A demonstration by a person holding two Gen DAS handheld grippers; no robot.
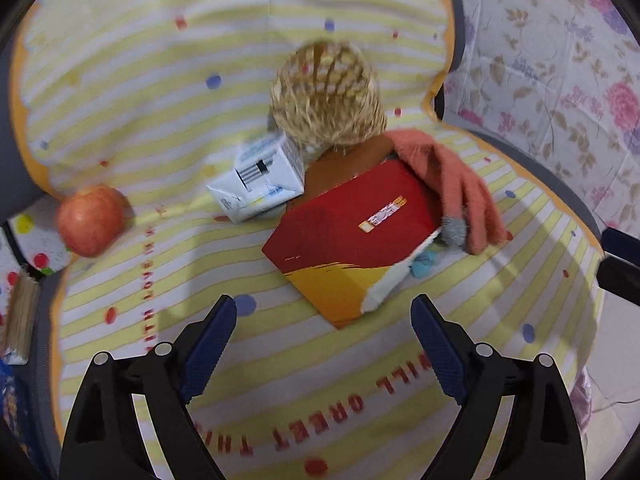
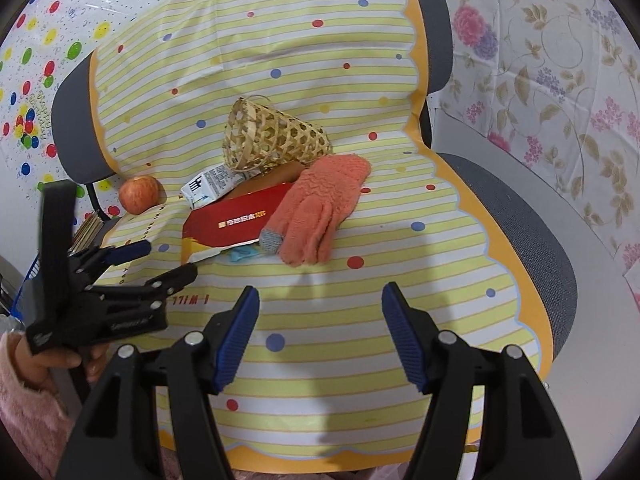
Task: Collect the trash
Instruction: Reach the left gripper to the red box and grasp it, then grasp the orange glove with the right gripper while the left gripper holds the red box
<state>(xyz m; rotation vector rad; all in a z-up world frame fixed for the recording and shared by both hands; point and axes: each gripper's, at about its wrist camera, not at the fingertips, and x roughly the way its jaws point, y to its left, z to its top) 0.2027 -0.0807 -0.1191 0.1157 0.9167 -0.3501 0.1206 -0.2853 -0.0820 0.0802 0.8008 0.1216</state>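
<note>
A flat red and orange box (image 1: 348, 236) (image 2: 236, 220) lies mid-seat on a striped cloth. A white and blue milk carton (image 1: 260, 180) (image 2: 212, 186) lies at its far left corner, and a blue scrap (image 1: 424, 264) (image 2: 242, 255) peeks from under its near edge. My left gripper (image 1: 324, 312) (image 2: 168, 260) hovers just short of the box, open, with nothing between its fingers. My right gripper (image 2: 320, 292) stands open over bare cloth nearer the seat front, also holding nothing.
A woven bamboo basket (image 1: 326, 96) (image 2: 272, 140) lies on its side behind the box. An orange glove (image 1: 452, 176) (image 2: 320, 204) drapes over the box's right edge, and an apple (image 1: 90, 220) (image 2: 138, 194) sits far left. The grey chair (image 2: 532, 220) drops off to the right; a hand (image 2: 60, 360) holds the left gripper.
</note>
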